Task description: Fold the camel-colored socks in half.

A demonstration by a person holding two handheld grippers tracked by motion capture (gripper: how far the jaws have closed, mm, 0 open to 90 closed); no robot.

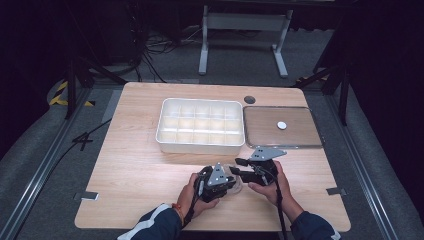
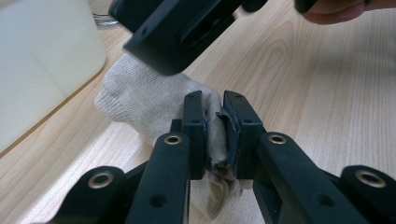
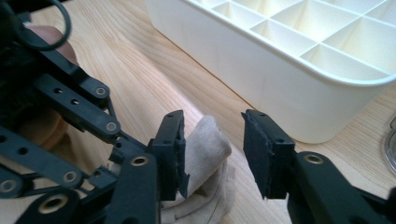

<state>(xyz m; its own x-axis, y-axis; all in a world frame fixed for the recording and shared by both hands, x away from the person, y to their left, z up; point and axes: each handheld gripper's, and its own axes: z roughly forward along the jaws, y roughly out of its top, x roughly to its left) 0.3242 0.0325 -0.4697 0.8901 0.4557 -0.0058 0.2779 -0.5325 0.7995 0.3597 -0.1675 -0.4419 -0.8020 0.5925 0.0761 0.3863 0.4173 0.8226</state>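
Pinching a beige knitted sock (image 2: 154,100) between its black pads, the left gripper (image 2: 215,126) has its jaws pressed tight on a bunched fold of the cloth, near the front edge of the wooden table (image 1: 135,165), at about six o'clock from the white compartment tray (image 1: 200,145). The right gripper (image 3: 212,154) stands with its jaws spread apart; the sock's rounded end lies between them and leans against one pad, while the other pad is clear of it. No earlier picture shows how it came to that.

Judging by this, the step in hand is a handover or a folding of the sock: one side anchors it and the other is letting go or re-gripping. The next move would call for the right gripper to find a fresh hold on the loose end without dragging the cloth out of the left pinch.

The sock is soft, ribbed and limp. The tray is smooth, glossy plastic with square cells. At three o'clock from it sits a flat metal-rimmed board (image 1: 265,130) bearing a small white disc (image 1: 282,125).
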